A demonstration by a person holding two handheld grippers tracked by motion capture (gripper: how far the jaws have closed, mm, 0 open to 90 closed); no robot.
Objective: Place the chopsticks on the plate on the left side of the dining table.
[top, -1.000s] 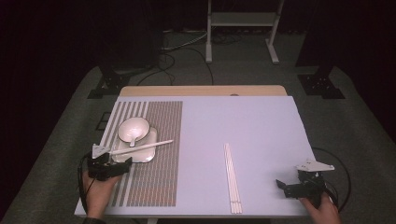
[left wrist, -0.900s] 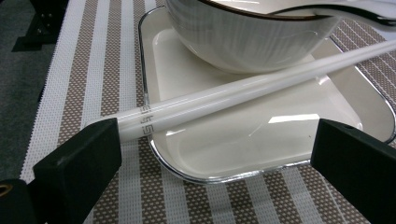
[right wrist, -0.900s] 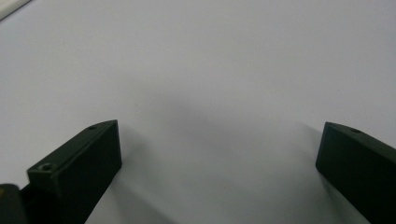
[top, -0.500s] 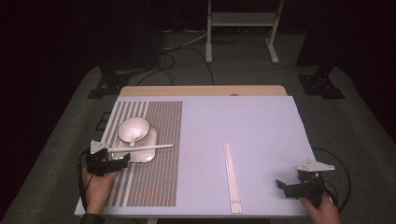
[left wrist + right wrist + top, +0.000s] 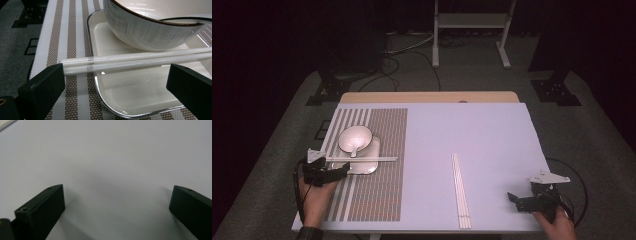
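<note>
A white bowl with a white spoon in it stands on a small white tray, which rests on a brown-and-white striped mat. A pair of white chopsticks lies flat across the tray in front of the bowl. My left gripper is open just short of their left ends. In the left gripper view the chopsticks run just beyond the open gripper, below the bowl. My right gripper rests open on the bare sheet at the front right, and the right gripper holds nothing.
More white chopsticks lie side by side on the pale sheet right of the mat, pointing front to back. The table's wooden far edge shows beyond the sheet. A metal stand and cables are on the floor behind.
The chopsticks pair, tilted with its right end up a second ago, has come down flat across the tray. The left gripper shifted slightly left. The right gripper stayed put.
</note>
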